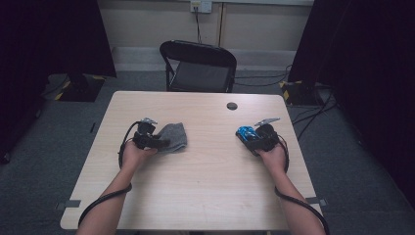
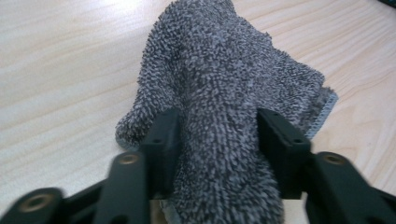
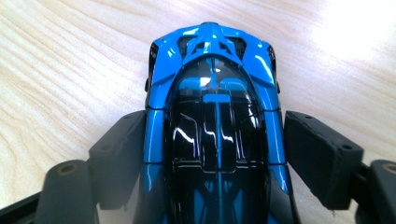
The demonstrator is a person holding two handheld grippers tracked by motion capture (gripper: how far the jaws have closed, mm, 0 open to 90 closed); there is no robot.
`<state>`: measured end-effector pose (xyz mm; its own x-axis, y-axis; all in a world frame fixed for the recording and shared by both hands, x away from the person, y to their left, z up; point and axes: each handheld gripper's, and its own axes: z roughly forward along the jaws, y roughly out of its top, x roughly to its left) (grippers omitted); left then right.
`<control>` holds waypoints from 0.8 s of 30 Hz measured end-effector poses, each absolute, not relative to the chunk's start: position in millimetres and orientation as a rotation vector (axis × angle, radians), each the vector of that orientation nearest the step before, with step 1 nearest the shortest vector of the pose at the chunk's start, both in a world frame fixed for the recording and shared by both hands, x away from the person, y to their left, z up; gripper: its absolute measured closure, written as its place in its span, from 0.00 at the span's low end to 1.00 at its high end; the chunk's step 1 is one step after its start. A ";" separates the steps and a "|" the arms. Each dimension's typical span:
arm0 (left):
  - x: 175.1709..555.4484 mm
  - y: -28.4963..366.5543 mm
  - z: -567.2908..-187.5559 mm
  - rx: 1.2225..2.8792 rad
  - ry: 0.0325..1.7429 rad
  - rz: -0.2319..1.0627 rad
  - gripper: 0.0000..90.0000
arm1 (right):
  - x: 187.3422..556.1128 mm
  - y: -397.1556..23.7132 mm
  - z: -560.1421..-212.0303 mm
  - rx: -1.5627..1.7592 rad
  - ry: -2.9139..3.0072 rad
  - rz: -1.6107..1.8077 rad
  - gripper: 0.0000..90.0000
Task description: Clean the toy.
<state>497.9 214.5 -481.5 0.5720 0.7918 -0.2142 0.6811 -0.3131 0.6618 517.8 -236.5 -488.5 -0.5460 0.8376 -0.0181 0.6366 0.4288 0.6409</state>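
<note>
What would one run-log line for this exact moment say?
left gripper: jaws open astride grey cloth | right gripper: jaws open, flanking blue toy car | both on table

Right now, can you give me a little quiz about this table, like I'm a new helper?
1. True or false: the grey cloth lies between the jaws of the left gripper.
2. What colour is the toy car between the jaws of the right gripper? A red, B blue, C green.
3. What piece of furniture stands behind the table?

Key: 1 true. 2 B. 3 a black chair.
</note>
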 end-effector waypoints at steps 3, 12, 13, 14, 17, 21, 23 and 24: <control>497.5 214.8 -481.6 2.073 1.153 0.205 0.44 | 517.9 -235.5 -486.8 1.260 2.357 0.841 0.23; 496.5 212.9 -477.1 2.077 1.125 0.233 0.33 | 516.6 -232.0 -481.6 1.250 2.334 0.877 0.17; 496.0 212.5 -476.0 2.073 1.120 0.241 0.33 | 516.4 -232.3 -481.2 1.253 2.335 0.887 0.17; 495.1 212.3 -474.1 2.068 1.115 0.251 0.32 | 515.8 -232.5 -480.7 1.259 2.333 0.886 0.16; 492.7 213.1 -471.0 2.053 1.104 0.251 0.32 | 514.8 -233.6 -479.0 1.249 2.333 0.889 0.16; 488.4 214.4 -467.9 2.048 1.099 0.243 0.31 | 512.6 -234.6 -475.4 1.250 2.327 0.907 0.16; 487.0 215.1 -465.7 2.051 1.097 0.245 0.30 | 511.1 -234.1 -473.2 1.243 2.325 0.913 0.16; 486.5 215.0 -464.7 2.045 1.094 0.247 0.30 | 510.5 -233.8 -472.4 1.237 2.324 0.911 0.16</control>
<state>486.5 215.0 -464.7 0.6095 0.7715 -0.1824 0.6182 -0.3185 0.7186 510.5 -233.8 -472.4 -0.5554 0.8316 -0.0089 0.6039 0.4106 0.6832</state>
